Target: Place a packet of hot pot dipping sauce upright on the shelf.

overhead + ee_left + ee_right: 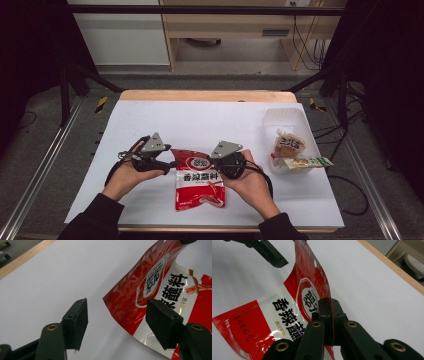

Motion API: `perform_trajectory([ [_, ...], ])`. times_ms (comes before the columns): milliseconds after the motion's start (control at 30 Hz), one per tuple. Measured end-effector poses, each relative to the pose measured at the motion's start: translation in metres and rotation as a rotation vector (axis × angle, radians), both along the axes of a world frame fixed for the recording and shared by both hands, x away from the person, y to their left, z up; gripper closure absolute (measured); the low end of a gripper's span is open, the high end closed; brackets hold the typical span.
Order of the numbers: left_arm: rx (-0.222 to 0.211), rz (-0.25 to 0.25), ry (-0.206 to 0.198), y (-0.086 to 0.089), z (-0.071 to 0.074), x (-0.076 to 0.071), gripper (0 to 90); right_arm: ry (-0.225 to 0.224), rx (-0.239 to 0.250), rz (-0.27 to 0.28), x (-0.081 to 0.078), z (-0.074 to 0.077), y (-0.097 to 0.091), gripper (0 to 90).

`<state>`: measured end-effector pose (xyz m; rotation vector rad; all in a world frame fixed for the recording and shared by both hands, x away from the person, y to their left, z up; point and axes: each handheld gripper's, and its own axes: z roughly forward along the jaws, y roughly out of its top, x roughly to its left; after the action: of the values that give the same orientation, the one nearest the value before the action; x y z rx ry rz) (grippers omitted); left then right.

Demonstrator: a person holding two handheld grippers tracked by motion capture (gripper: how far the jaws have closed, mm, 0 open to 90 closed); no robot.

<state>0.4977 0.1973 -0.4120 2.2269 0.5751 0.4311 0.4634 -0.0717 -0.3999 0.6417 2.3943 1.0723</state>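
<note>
Two grippers: right gripper (329, 315) jaws clamp red pouch (294, 307) edge; left gripper (117, 320) jaws apart, seemingly untouching

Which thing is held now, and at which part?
The right gripper pinches the red snack bag at its top edge. The left gripper is open, holding nothing.

Pale wooden table (207, 95), topped by a white sheet reaching almost to every edge; bare wood showing as a strip along the far side. Near the middle, toward the near edge, a glossy red and white snack pouch (199, 182) with dark lettering, lower part flat on the sheet, far end lifted off it. On the right, a translucent rectangular plastic tub (285, 120) standing on the sheet. Against the tub's near right corner, a small pale sachet (307, 162), jutting rightward.
</note>
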Motion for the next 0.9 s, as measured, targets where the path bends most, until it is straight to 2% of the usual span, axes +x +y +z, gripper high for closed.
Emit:
perform_trajectory([
  [133, -0.008, -0.014, 0.000, -0.003, 0.001, 0.002, 41.6, -0.003, 0.004, 0.006, -0.001, 0.001, 0.000, 90.0],
  [233, -0.033, -0.029, 0.011, -0.005, 0.002, 0.002, 48.7, -0.003, 0.011, 0.009, -0.001, 0.002, -0.002, 90.0],
  [300, -0.025, -0.034, 0.012, -0.006, 0.003, 0.003, 56.2, 0.001, 0.016, 0.011, -0.002, 0.003, -0.003, 90.0],
  [367, -0.045, -0.040, 0.027, -0.007, 0.004, 0.004, 64.8, 0.003, 0.015, 0.010, -0.002, 0.004, -0.004, 90.0],
  [467, -0.043, -0.041, 0.032, -0.008, 0.006, 0.004, 77.2, 0.012, 0.015, 0.005, -0.001, 0.004, -0.006, 90.0],
  [600, -0.072, -0.058, 0.040, -0.008, 0.013, 0.003, 88.4, 0.024, 0.024, -0.003, 0.000, 0.006, -0.010, 90.0],
  [700, -0.079, -0.059, 0.028, -0.007, 0.022, 0.003, 90.0, 0.024, 0.042, -0.005, 0.000, 0.010, -0.013, 90.0],
  [900, -0.049, -0.074, -0.014, -0.008, 0.044, 0.002, 90.0, 0.013, 0.061, 0.000, -0.001, 0.025, -0.014, 90.0],
])
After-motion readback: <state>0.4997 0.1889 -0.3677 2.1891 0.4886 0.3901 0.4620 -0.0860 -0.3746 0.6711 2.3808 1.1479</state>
